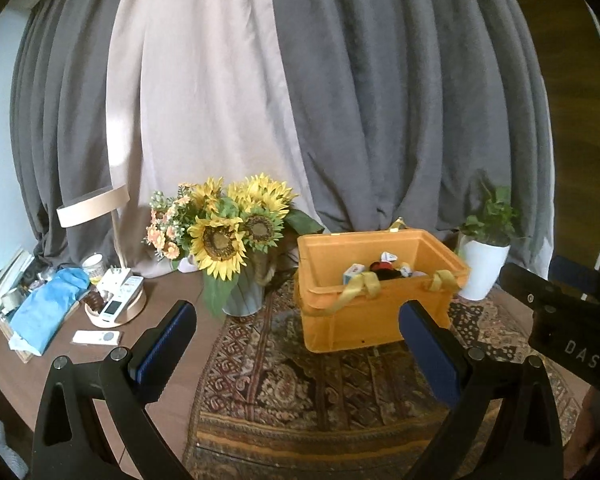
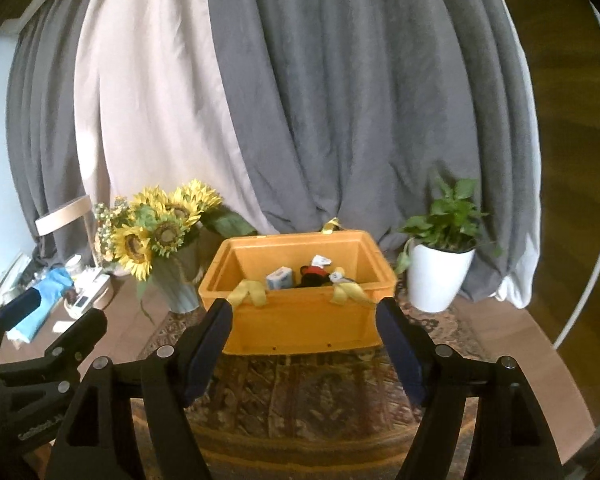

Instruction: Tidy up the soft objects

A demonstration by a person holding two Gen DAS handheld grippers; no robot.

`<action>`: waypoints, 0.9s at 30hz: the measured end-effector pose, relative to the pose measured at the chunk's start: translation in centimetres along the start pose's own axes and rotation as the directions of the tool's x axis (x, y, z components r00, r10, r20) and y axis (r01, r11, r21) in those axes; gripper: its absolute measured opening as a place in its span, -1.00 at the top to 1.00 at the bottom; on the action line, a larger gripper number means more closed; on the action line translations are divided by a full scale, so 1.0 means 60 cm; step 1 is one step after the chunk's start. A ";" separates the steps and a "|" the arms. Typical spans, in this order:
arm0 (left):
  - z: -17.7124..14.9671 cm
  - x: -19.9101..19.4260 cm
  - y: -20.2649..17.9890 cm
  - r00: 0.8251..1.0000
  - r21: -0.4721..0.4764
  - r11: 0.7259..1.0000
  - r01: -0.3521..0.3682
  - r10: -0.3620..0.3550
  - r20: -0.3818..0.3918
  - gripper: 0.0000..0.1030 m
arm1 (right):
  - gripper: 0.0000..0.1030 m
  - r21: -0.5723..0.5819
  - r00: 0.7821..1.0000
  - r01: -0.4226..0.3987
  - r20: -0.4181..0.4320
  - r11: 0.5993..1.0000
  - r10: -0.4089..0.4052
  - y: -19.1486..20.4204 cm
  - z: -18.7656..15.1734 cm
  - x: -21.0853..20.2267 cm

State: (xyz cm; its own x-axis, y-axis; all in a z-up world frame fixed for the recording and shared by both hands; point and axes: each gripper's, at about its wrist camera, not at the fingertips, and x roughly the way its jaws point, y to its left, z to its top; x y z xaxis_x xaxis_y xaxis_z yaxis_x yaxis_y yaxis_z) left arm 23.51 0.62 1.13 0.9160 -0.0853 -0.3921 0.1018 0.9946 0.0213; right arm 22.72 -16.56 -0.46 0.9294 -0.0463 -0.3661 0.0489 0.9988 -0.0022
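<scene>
An orange storage box (image 1: 352,316) with yellow strap handles stands on a patterned rug; it also shows in the right wrist view (image 2: 300,320). Several small soft toys (image 1: 380,269) lie inside it, among them a white-blue one (image 2: 279,278) and a black-red one (image 2: 313,274). My left gripper (image 1: 298,312) is open and empty, held back from the box's front left. My right gripper (image 2: 304,308) is open and empty, centred in front of the box. The right gripper's body shows at the right edge of the left wrist view (image 1: 568,320).
A vase of sunflowers (image 1: 236,240) stands left of the box. A white potted plant (image 2: 440,272) stands to its right. A wooden tray with remotes (image 1: 118,306), a blue cloth (image 1: 48,312) and a desk lamp (image 1: 94,204) sit at far left. Curtains hang behind.
</scene>
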 end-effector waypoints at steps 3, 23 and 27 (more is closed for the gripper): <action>-0.010 -0.027 -0.013 1.000 0.004 1.000 -0.003 0.003 0.002 -1.00 | -0.56 -0.008 1.000 0.002 0.008 1.000 -0.002 -0.014 -0.008 -0.029; -0.076 -0.174 -0.065 1.000 0.039 0.999 -0.022 0.022 0.004 -1.00 | -0.56 0.014 1.000 -0.023 0.000 1.000 0.023 -0.067 -0.093 -0.190; -0.082 -0.199 -0.068 1.000 0.044 0.999 -0.023 0.022 0.019 -1.00 | -0.56 0.015 1.000 -0.024 0.002 1.000 0.024 -0.069 -0.103 -0.212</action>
State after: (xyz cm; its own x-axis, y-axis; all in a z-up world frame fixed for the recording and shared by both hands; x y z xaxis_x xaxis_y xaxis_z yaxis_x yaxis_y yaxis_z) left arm 10.23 -2.10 1.20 0.9252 -0.0644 -0.3739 0.0977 0.9927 0.0709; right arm 8.47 -19.98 -1.53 0.9311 -0.0223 -0.3642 0.0320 0.9993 0.0206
